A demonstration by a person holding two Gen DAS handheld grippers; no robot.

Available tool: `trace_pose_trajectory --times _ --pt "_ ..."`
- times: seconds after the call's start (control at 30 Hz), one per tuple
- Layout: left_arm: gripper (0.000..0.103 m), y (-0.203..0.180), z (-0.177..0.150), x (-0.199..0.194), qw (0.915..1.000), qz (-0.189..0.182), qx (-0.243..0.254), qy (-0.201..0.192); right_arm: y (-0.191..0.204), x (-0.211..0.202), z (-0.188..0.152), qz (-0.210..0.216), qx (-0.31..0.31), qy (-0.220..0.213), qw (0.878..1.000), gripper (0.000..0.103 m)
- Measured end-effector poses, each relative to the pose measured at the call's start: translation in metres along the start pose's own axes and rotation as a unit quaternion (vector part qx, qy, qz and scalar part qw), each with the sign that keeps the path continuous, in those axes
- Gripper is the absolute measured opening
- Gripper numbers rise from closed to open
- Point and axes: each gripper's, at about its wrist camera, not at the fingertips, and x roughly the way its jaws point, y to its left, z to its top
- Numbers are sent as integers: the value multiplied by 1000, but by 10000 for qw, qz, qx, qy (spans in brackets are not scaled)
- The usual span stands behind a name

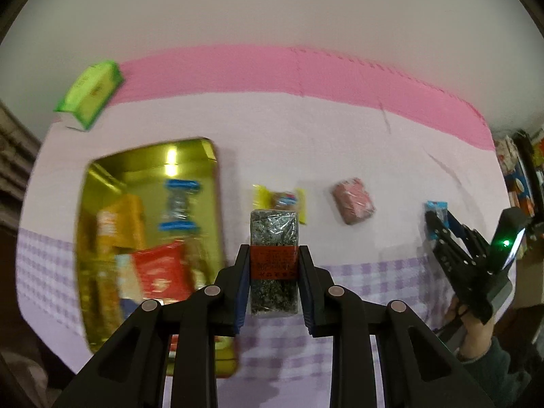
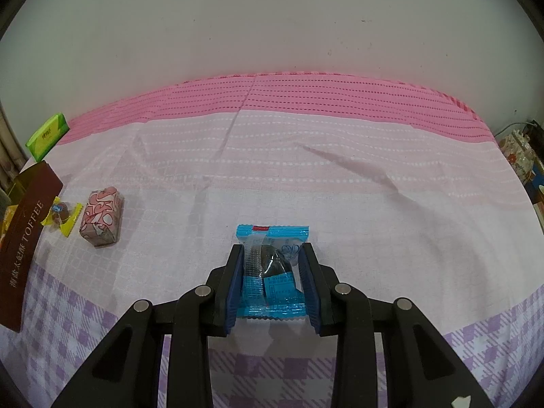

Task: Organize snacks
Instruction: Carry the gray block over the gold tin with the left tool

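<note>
bare cloth [image 2: 340,187] right, gold tin [image 1: 102,187] left

a plain off-white wall [image 2: 272,27] fills the top of both views, evenly lit, with a few small dark specks showing in the right wrist view. below it runs the table, covered by a cloth [image 2: 340,183]: a bright pink band [image 2: 272,91] along the far edge against the wall, a pale pink stretch across the middle with soft creases and a long diagonal fold, then lilac-and-white checks [image 2: 476,346] toward the near edge. past the right edge, clutter sits in shadow, among it a floral-patterned piece [image 2: 518,156] and colourful shapes too small to tell. at the left edge, something brownish, blurred.
</note>
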Motion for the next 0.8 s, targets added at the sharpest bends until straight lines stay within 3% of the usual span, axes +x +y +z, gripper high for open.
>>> trace_pose_trajectory --times 0.23,0.5,0.8 --pt "27 49 -3 -14 9988 382 -279 -151 1 0 0 -31 -25 2 10000 31" --pt "27 95 -6 1 9959 706 -559 -70 1 0 0 -29 -21 2 10000 31" --pt "27 122 -7 23 9925 973 -734 72 2 0 0 -32 -22 2 10000 31"
